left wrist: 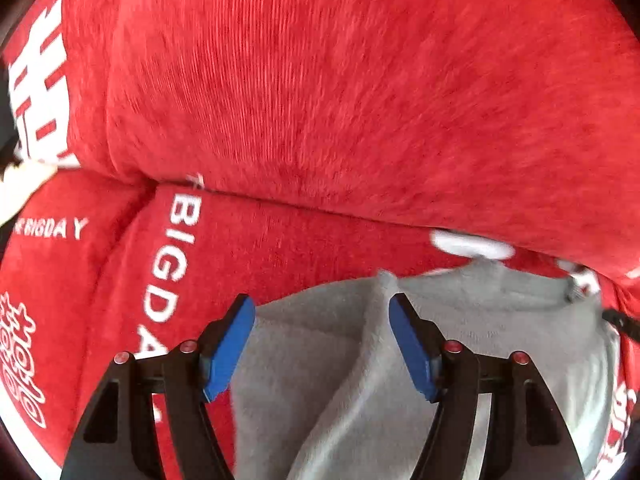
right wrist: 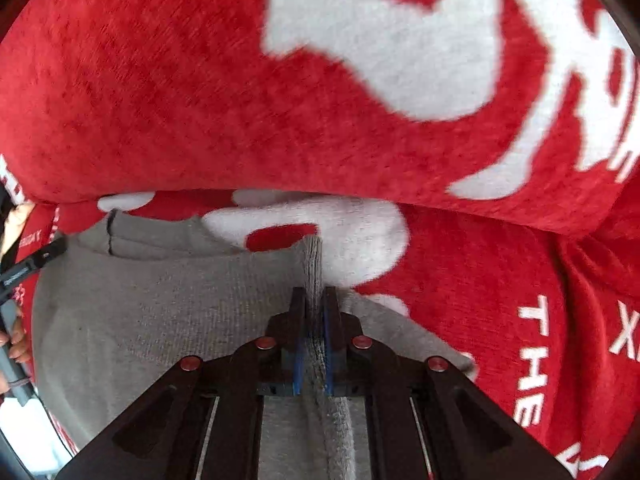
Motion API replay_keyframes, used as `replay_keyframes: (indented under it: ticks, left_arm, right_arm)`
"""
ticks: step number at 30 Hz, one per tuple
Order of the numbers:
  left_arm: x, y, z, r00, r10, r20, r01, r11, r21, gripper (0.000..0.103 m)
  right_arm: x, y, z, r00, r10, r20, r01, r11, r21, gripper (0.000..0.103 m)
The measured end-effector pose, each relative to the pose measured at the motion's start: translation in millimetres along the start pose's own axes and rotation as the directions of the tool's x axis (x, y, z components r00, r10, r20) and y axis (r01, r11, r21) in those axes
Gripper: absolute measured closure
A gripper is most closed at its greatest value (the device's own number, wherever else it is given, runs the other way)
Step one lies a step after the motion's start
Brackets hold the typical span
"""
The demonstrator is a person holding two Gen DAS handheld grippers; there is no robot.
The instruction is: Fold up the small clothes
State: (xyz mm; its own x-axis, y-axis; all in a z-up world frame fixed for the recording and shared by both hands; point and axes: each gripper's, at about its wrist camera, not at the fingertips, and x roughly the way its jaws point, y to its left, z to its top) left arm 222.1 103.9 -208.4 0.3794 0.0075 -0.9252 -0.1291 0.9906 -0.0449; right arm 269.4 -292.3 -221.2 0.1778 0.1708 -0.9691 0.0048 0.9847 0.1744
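A small grey knit garment (left wrist: pixel 472 344) lies on red fabric with white print; it also shows in the right wrist view (right wrist: pixel 160 320). My left gripper (left wrist: pixel 322 312) is open just above the garment, its blue pads (left wrist: pixel 230 348) either side of a raised fold that runs between them without being pinched. My right gripper (right wrist: pixel 315 300) is shut on a ribbed grey edge of the garment (right wrist: pixel 313 264), which sticks up past the fingertips.
The red blanket (left wrist: pixel 340 80) with white lettering covers the whole surface and bulges up behind the garment in both views (right wrist: pixel 160 100). The left gripper's black tip (right wrist: pixel 28 266) and the person's hand (right wrist: pixel 16 340) show at the left edge of the right wrist view.
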Motion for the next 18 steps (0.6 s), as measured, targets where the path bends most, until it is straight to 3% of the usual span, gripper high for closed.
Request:
replay_keyframes:
  ticks: [3, 5, 7, 11, 13, 15, 18]
  left_arm:
    - [-25, -6, -8, 0.991, -0.131, -0.019, 0.132, 0.990, 0.056, 0.033]
    - [-33, -17, -15, 0.973, -0.224, -0.053, 0.228, 0.969, 0.096, 0.033]
    - [-29, -26, -20, 0.959, -0.269, -0.086, 0.278, 0.953, 0.119, 0.033]
    - [6, -32, -30, 0.966, -0.228, -0.125, 0.234, 0.971, 0.043, 0.033]
    - [20, -24, -36, 0.970, -0.211, -0.123, 0.211, 0.977, -0.015, 0.033]
    - [20, -26, -39, 0.971, -0.214, -0.103, 0.215, 0.977, -0.008, 0.033]
    - [14, -27, -37, 0.973, -0.201, -0.114, 0.205, 0.979, 0.022, 0.033]
  right_arm:
    - [-19, -7, -3, 0.999, -0.036, 0.010, 0.036, 0.998, 0.061, 0.089]
    - [-38, -13, -12, 0.999, 0.034, 0.030, -0.037, 0.993, 0.108, 0.089]
    - [-52, -13, -21, 0.993, 0.107, 0.048, -0.112, 0.986, 0.124, 0.089]
    - [-55, -3, -44, 0.966, 0.259, 0.026, -0.260, 0.955, 0.139, 0.089]
    - [-41, -1, -51, 0.964, 0.267, -0.002, -0.263, 0.951, 0.160, 0.089]
    - [-21, -10, -60, 0.963, 0.268, -0.030, -0.256, 0.943, 0.214, 0.089]
    - [-15, -29, -67, 0.945, 0.324, 0.036, -0.319, 0.897, 0.306, 0.095]
